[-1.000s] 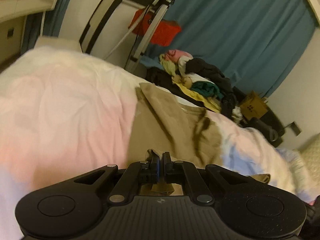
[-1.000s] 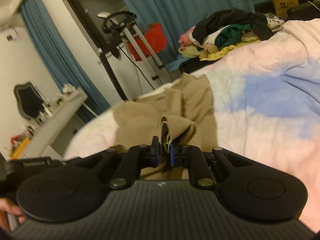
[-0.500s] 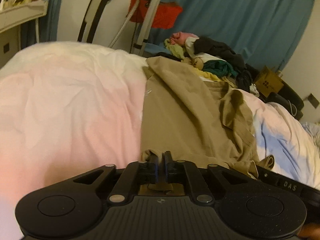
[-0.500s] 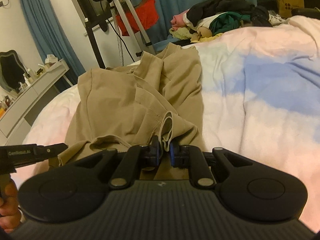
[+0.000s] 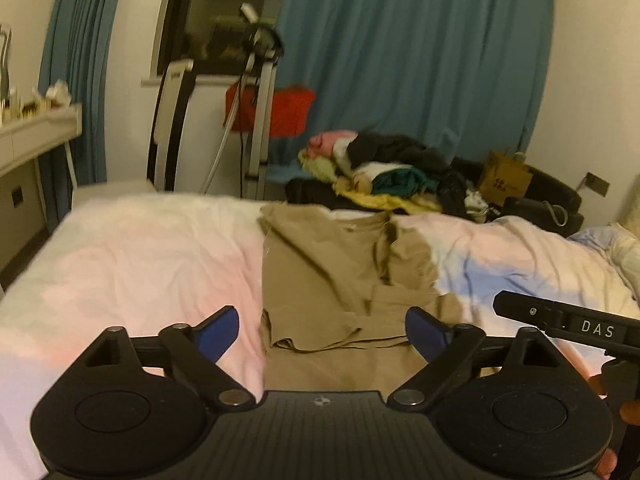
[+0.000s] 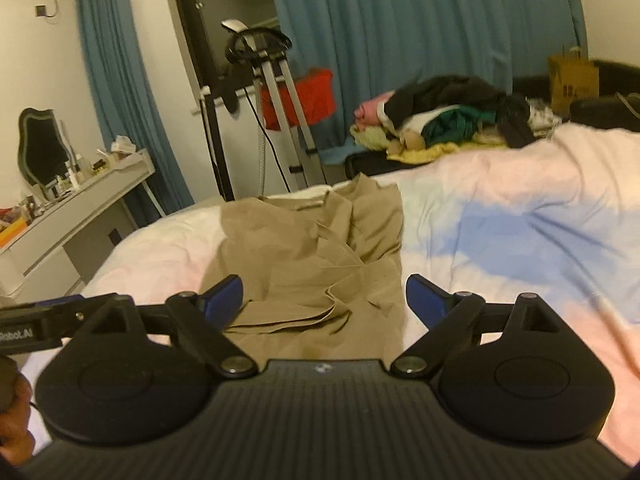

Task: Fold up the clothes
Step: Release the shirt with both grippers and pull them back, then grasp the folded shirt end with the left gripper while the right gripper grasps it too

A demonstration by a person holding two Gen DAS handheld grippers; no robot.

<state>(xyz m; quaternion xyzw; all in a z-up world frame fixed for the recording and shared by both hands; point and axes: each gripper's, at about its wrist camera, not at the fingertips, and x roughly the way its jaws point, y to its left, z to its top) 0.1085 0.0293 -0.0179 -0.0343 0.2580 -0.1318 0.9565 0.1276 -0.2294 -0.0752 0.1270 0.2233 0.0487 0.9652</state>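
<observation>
Fingers (image 5: pixel 218 334) of both the left gripper (image 5: pixel 322 334) and right gripper (image 6: pixel 324 300) are spread wide, empty. One tan garment (image 5: pixel 340 280) lies rumpled on the bed (image 5: pixel 140 256). Only the right view shows a mirror (image 6: pixel 40 144).

The crumpled tan cloth garment (image 5: pixel 336 280) looks matt and softly creased, lying on a smooth pastel pink-and-blue cotton-like bedcover (image 5: pixel 140 264). The left gripper (image 5: pixel 322 330) and right gripper (image 6: pixel 324 300) are matt black plastic, ribbed, with smooth blue fingertip pads (image 6: pixel 222 294).
</observation>
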